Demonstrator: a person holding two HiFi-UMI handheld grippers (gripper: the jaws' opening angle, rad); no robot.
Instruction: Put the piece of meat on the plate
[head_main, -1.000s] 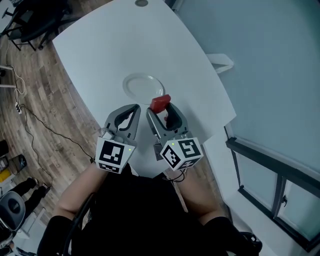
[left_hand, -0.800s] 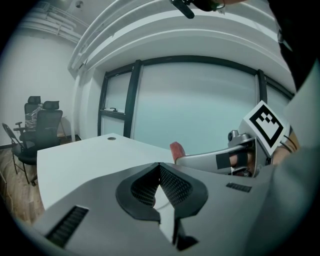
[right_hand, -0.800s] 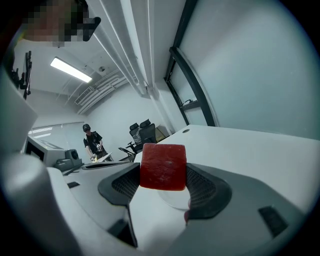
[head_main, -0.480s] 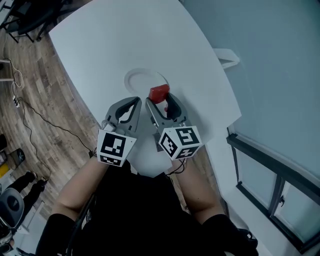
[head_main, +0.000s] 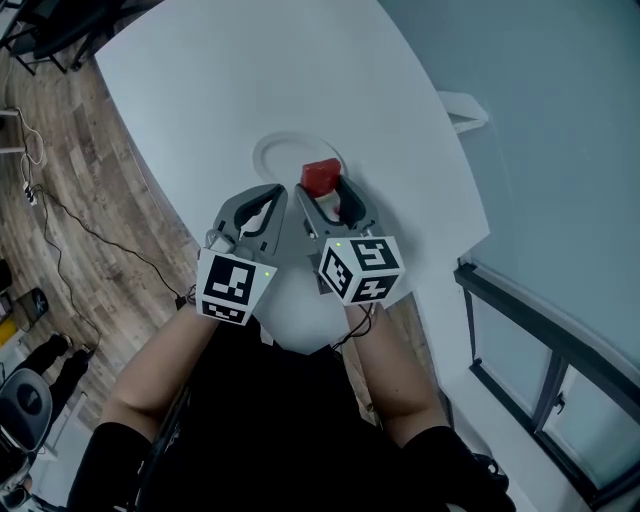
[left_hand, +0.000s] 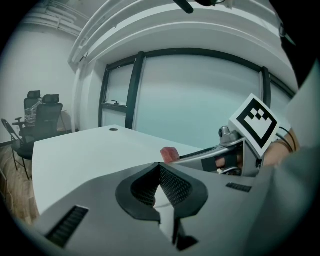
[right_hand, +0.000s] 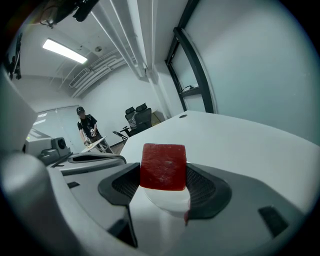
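A red block of meat is clamped between the jaws of my right gripper, held just above the near edge of the white plate on the white table. The meat also shows past the left gripper's tip in the left gripper view. My left gripper sits just left of the right one, jaws closed together with nothing between them.
The white table stretches ahead, with a small round grommet far out on it. Wooden floor and cables lie to the left. Office chairs and a standing person are far off; a glass wall is at the right.
Both grippers have moved a little forward over the table; the meat now hangs over the plate's near edge. The grip on the meat is unchanged.
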